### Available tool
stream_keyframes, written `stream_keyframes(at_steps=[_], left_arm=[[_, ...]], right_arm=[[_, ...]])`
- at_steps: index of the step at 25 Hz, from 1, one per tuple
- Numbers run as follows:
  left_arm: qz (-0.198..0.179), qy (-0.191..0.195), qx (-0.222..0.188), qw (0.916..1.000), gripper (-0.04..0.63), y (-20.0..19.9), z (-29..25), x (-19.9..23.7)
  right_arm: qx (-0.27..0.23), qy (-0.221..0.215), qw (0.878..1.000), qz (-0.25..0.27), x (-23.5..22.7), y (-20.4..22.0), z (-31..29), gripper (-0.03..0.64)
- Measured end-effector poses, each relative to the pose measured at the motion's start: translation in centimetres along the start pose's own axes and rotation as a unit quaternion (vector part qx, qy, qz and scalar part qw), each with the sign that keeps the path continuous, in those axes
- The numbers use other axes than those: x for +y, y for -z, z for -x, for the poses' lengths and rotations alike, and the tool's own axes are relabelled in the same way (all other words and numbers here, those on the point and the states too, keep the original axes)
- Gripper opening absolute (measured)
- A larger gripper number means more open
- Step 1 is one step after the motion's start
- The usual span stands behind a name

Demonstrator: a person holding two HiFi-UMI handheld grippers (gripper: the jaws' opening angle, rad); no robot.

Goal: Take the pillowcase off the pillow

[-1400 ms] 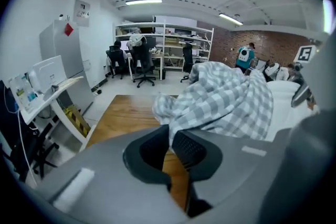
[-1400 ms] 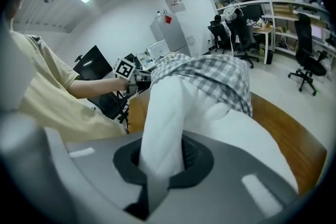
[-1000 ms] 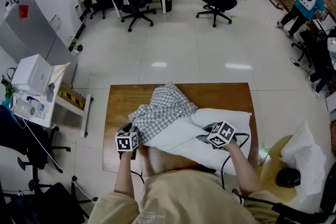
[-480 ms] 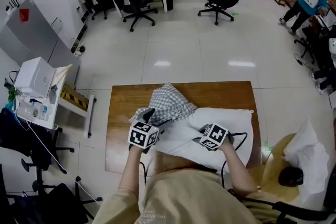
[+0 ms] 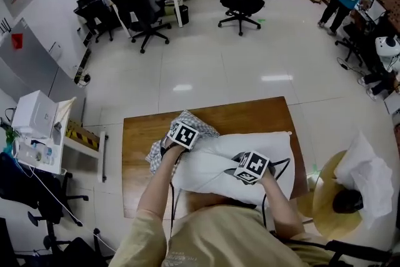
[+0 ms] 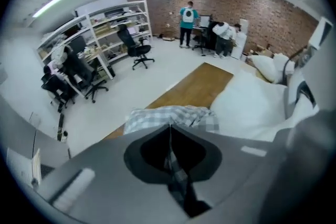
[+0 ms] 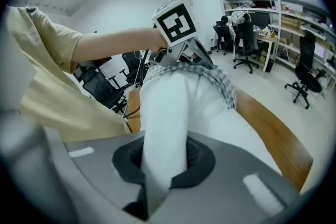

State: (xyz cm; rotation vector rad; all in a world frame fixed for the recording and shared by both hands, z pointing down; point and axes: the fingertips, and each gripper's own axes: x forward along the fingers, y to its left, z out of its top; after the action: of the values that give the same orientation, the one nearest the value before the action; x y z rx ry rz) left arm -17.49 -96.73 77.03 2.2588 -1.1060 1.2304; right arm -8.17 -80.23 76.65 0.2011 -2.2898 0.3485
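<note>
Left gripper (image 6: 169, 136) advanced; jaws just closed pinching pillowcase (image 6: 157, 115).

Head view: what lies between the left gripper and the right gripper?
Only the white pillow: in the head view its creased surface spans from the left gripper, at the checked pillowcase, to the right gripper.

pillow (image 5: 275, 148) on table (image 5: 250, 114), pillowcase (image 5: 155, 156) at its left

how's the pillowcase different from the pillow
The pillowcase is checked grey; the pillow is plain white. The pillowcase is bunched at the pillow's end; the pillow lies along the table. The left hand-held gripper, just closed, pinches pillowcase; the right hand-held gripper pinches pillow. Both are cloth.
</note>
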Motion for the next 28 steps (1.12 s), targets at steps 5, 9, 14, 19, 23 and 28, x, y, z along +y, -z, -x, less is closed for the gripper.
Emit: stream_keyframes(at_steps=[5,9,14,19,23,28], left_arm=[[0.150,-0.055,-0.020,0.9870,0.011,6.4,-1.5,12.1],[0.213,-0.126,-0.035,0.9682,0.009,11.9,-1.3,17.3],[0.214,-0.104,-0.056,0.9696,0.073,13.0,-0.1,15.4],[0.267,-0.032,-0.146,0.9520,0.402,11.7,6.4,13.0],[0.266,-0.001,-0.183,0.9464,0.431,14.3,11.1,8.6],[0.371,-0.039,-0.213,0.9030,0.437,21.1,12.6,5.6]], right_arm=[[-0.053,-0.021,0.998,-0.016,1.9,-0.7,1.4,0.037],[-0.054,-0.028,0.998,0.004,3.2,-2.2,1.2,0.037],[-0.042,-0.033,0.998,0.028,3.3,-1.6,0.4,0.037],[-0.051,-0.024,0.998,0.009,1.2,-1.9,0.3,0.035],[-0.079,-0.017,0.997,-0.010,-0.5,-2.9,1.7,0.035],[-0.079,-0.024,0.997,-0.006,-1.7,-2.8,2.8,0.037]])
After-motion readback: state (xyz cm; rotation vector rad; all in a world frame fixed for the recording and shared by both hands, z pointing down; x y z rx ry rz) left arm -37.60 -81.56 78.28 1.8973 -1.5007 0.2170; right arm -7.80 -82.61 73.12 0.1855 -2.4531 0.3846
